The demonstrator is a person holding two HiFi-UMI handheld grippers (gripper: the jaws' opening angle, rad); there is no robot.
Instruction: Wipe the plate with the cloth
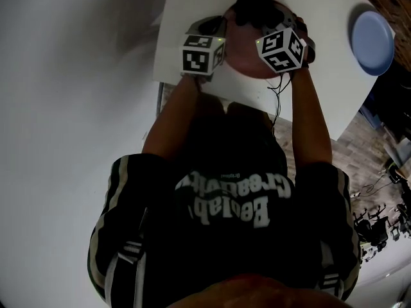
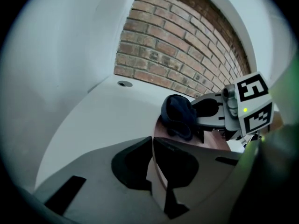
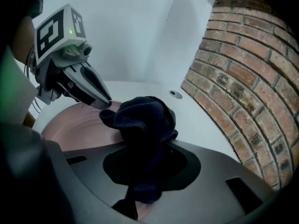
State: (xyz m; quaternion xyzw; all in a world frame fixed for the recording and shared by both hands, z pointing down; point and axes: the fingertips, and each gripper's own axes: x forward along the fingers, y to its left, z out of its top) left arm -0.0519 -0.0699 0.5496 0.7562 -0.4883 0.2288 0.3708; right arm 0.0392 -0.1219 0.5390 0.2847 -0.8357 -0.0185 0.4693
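A person, seen from above, stands at a white table (image 1: 321, 88) and holds a gripper in each hand, both angled down towards a round, shallow pink plate (image 3: 70, 129) at the table's near edge.

The left gripper (image 2: 152, 148) has its jaws pressed together on the plate's rim. A thin slice of that rim shows between the pads, on the person's left side of the plate.

The right gripper (image 3: 142, 162) pinches a bunched dark navy cloth (image 3: 142, 118). The wad bulges out past the jaw tips.

The cloth hangs at the right-hand part of the plate. It is low over the surface, and no view shows whether it touches. In the right gripper view the bare pink surface spreads to the left of the cloth, running towards the left gripper's tips at the opposite rim. The right gripper is therefore the one set to wipe, and the left only steadies. The stroke looks bound to run across the plate towards the clamped rim. The two grippers are near each other, so that sweep has little room before the cloth meets the left jaws.

A second, blue plate (image 1: 371, 42) lies well apart at the table's far right. A brick wall (image 3: 243, 78) stands behind.
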